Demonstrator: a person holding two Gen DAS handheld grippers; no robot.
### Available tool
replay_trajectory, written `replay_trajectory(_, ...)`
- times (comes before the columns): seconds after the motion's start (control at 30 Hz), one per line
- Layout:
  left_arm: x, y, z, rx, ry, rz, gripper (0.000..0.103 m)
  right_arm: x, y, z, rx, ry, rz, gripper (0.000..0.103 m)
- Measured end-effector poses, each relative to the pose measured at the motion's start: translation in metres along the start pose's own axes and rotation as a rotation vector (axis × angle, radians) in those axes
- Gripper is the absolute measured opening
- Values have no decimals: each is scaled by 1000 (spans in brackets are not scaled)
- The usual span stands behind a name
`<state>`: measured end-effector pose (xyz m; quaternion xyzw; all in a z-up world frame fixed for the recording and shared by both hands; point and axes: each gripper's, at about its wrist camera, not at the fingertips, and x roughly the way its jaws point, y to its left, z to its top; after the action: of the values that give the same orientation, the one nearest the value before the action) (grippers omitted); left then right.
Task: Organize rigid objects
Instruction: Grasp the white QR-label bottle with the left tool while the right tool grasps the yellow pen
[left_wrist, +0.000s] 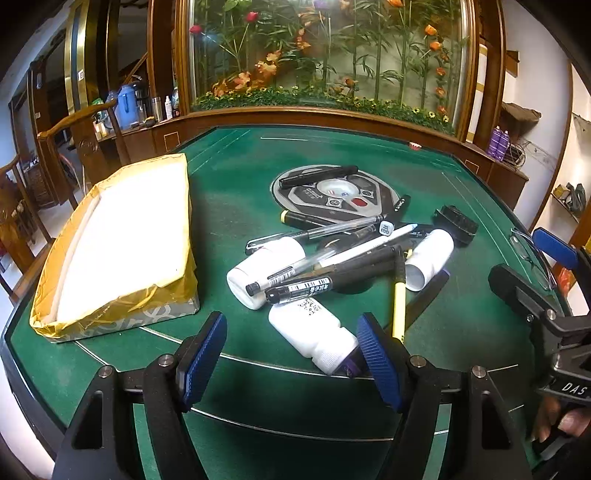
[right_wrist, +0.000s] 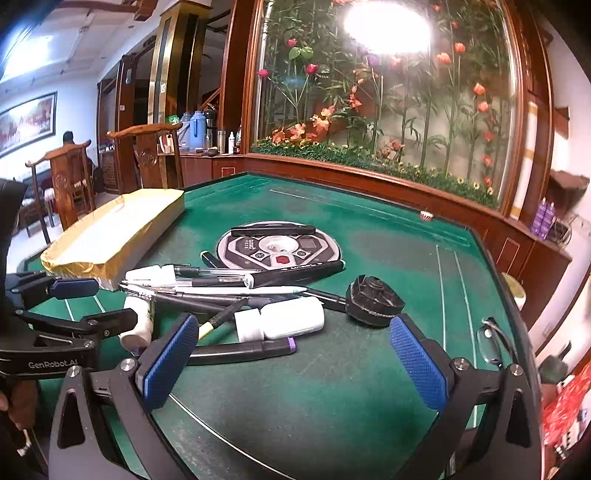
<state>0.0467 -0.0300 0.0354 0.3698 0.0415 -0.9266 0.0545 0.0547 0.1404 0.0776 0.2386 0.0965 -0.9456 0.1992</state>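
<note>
Both claws gape, holding nothing. The nearest bottle (left_wrist: 314, 334) lies on the tabletop (left_wrist: 236, 206) just ahead of the left claw (left_wrist: 291, 354) — long axis slanting toward its right finger; the right claw (right_wrist: 295, 365) sits farther off.

Base of the white bottle (left_wrist: 314, 334) behind the left tool's pad (left_wrist: 378, 360); pen labels too small to read.

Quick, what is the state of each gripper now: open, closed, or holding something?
Left gripper: open, holding nothing, above the green table.
Right gripper: open, holding nothing.
</note>
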Motion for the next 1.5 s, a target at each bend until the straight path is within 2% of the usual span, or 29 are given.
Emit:
replay_trajectory(0.1, -2, 1, -1, 0, 2, 5, 76, -2, -2, -1, 16, -20, -5, 97)
replay_trajectory(0.17, -2, 5, 0, -10, 12, -7, 76, -2, -5, -1, 26, -13, -6, 96)
replay_trajectory(0.27, 1, 21, 4, -92, 58, -72, 75, 0, -8, -2, 37, 2, 5, 85)
replay_trajectory(0.33, 5, 33, 6, -155, 93, -102, 70, 2, -10, -3, 43, 21, 7, 78)
replay_trajectory(0.4, 10, 39, 6, -192, 131, -121, 63, 3, -14, -3, 66, 35, 19, 78)
replay_trajectory(0.5, 19, 37, 6, -228, 184, -156, 58, 2, -20, -3, 96, 36, 27, 76)
replay_trajectory(0.83, 40, 12, 14, -214, 272, -170, 56, 0, -26, -2, 138, 45, 60, 75)
replay_trajectory(0.87, 45, 12, 14, -216, 278, -168, 51, 0, -26, -2, 139, 47, 65, 75)
replay_trajectory(0.9, 46, 12, 15, -208, 259, -147, 44, 0, -27, -2, 141, 48, 70, 75)
replay_trajectory(1.03, 47, 16, 14, -187, 242, -141, 36, 1, -25, -2, 141, 64, 98, 75)
replay_trajectory(1.3, 31, 29, 0, -140, 229, -166, 35, 9, -11, -6, 113, 123, 186, 75)
replay_trajectory(1.5, 21, 31, -10, -115, 190, -174, 35, 15, 15, -9, 55, 181, 211, 61)
